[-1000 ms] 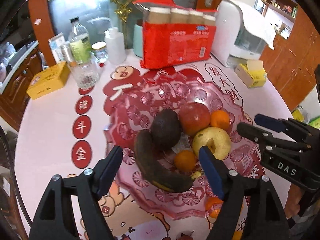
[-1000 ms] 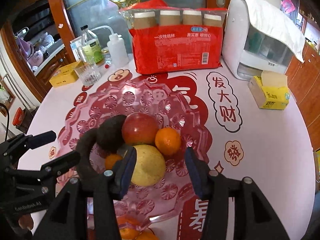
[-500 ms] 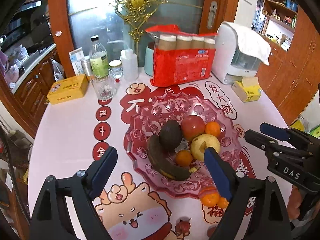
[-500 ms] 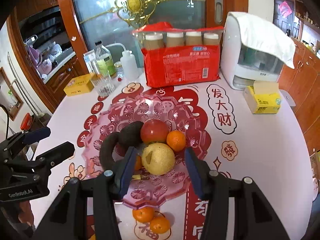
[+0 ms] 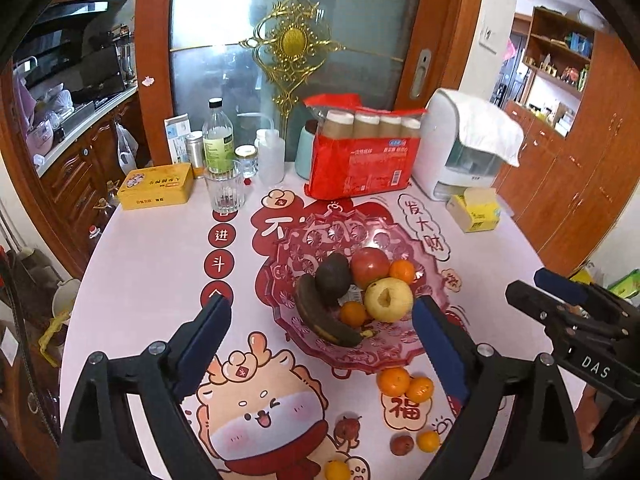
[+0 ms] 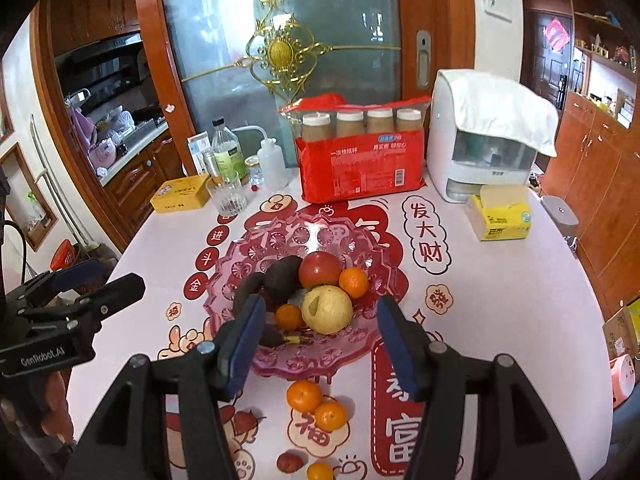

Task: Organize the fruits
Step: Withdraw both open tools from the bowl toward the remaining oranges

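While most of the fruit is already sitting in the pink glass fruit plate (image 6: 224,276), the sorting is looking only partly done. Lying just beyond the jaws of the right gripper (image 6: 318,340) are an apple (image 6: 320,270), a yellow pear (image 6: 327,309), a dark avocado (image 6: 282,278), a blackened banana (image 5: 320,316) and two mandarins. Still waiting on the tablecloth, below and between those jaws, are two more mandarins (image 6: 316,406), and nearer the camera a small red fruit (image 6: 289,462) (possibly a lychee) beside another mandarin (image 6: 319,471). Both grippers are hovering empty: the left gripper (image 5: 322,350) is opening wide with nothing between its pads, and the right one's jaws are opening too, gripping nothing. By this reading, the loose pieces are remaining to be gathered.
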A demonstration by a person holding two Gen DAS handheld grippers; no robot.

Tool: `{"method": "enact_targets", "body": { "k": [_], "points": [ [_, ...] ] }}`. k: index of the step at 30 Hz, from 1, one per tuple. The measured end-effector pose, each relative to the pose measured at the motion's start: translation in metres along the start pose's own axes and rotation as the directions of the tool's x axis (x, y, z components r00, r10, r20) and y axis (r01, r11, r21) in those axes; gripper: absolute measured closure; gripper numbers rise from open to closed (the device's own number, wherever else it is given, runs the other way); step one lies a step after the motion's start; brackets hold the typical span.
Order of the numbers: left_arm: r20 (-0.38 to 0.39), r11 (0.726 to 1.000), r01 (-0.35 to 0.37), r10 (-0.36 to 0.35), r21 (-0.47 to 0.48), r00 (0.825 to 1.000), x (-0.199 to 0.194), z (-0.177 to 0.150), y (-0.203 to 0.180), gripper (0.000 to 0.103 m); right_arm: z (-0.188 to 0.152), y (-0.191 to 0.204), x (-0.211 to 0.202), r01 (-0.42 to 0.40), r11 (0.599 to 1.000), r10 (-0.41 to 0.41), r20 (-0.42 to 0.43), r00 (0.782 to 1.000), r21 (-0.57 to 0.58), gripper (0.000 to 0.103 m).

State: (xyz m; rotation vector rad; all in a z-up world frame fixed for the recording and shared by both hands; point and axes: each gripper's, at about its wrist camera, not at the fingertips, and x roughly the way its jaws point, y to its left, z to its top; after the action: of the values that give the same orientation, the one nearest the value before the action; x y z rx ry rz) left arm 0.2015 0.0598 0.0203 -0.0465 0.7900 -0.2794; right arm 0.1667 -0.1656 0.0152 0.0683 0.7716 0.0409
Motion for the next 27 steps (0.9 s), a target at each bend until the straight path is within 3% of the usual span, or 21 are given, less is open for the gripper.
{"method": "enact_targets", "body": {
  "k": [16,27],
  "points": [
    [0.047,1.0,0.015,-0.015,0.007,0.999,-0.042,-0.028,-0.007,0.011,-0.032,0.007,-0.039,-0.016,1.0,0.016,0.01,1.0,-0.002,0.043],
    [-0.016,1.0,0.003,-0.002,0.027,1.0,-0.029,-0.064,-0.011,0.011,-0.074,0.008,-0.03,-0.019,0.999,0.017,-0.05,0.999,-0.039,0.043]
  ]
}}
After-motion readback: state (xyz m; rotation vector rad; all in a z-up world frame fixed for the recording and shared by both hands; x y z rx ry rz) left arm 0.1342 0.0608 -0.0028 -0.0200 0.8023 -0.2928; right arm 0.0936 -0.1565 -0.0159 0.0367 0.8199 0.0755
